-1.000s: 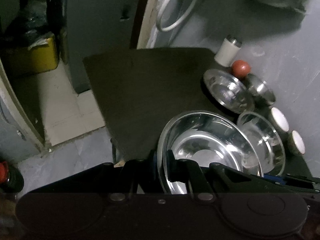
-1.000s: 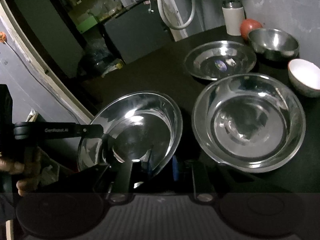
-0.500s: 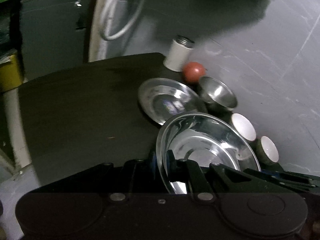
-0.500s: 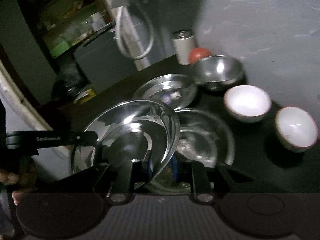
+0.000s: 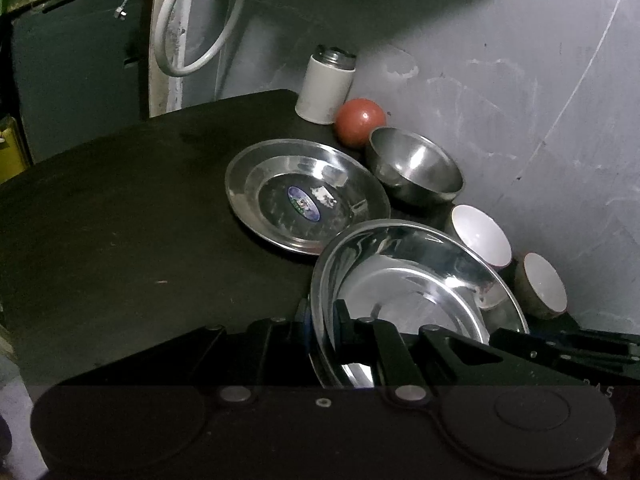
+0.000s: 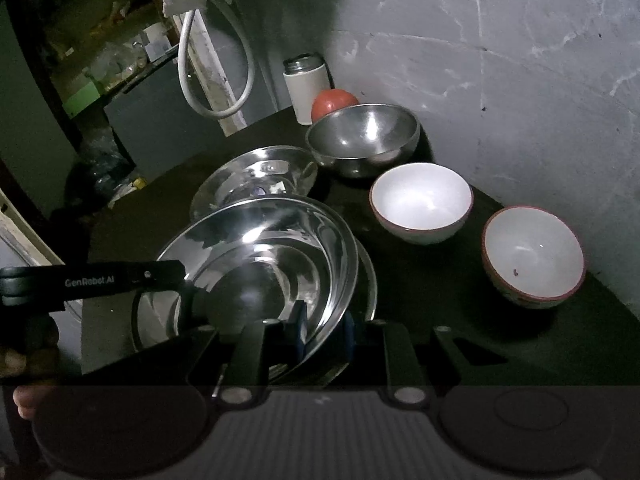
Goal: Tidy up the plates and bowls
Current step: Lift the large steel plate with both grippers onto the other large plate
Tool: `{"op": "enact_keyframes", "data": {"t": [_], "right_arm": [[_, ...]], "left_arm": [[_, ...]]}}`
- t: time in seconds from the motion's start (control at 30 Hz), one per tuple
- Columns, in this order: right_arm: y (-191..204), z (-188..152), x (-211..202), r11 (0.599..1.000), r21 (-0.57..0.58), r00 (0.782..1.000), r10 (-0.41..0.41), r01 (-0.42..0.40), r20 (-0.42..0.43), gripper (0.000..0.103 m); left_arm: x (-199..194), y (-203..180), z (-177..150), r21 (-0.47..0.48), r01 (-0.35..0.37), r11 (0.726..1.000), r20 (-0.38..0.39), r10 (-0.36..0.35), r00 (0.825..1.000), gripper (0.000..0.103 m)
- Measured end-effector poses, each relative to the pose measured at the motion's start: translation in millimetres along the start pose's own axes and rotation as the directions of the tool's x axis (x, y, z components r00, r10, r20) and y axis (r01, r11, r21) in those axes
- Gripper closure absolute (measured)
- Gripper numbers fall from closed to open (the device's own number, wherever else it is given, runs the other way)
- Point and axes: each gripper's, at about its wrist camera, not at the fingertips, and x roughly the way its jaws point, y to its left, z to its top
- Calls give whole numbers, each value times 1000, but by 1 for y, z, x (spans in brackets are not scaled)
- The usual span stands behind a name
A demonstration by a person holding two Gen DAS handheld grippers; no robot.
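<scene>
My left gripper (image 5: 322, 320) and my right gripper (image 6: 323, 330) are each shut on the rim of a large steel bowl (image 5: 408, 284) (image 6: 264, 264), on opposite sides. It hangs tilted just over a second large steel bowl (image 6: 370, 276), whose rim shows beneath it. Behind them lie a flat steel plate (image 5: 304, 196) (image 6: 256, 172) and a small steel bowl (image 5: 416, 164) (image 6: 364, 136). Two white ceramic bowls (image 6: 420, 200) (image 6: 532, 256) stand on the right by the wall.
A dark table (image 5: 120, 208) bears everything. At its back corner stand a white canister (image 5: 326, 84) and a red ball (image 5: 360, 122). A grey wall (image 6: 500, 80) runs close along the right. A white hose (image 5: 188, 52) hangs behind the table.
The held bowl has travelled right from the table's left part to above the second large bowl. Both grippers kept their hold and now sit closer to the wall.
</scene>
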Motion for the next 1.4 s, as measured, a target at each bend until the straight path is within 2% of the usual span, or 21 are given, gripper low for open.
{"op": "enact_keyframes", "data": {"t": [0.43,0.9,1.4], "right_arm": [[-2,0,9,999,-31,1000,-22,21,-17,81],[11,-2,12,984,-155,995,-96,90,-27,80],[21,-1,19,963,-235,988,-148,132,-49,72]], "left_arm": [[10,-9,-4,34,-48,998,6,48,999,92],[7,-19,-10,100,-97,990,-9,99,995,90],[12,-24,-13,126,-131,983,-38,136,990,89]]}}
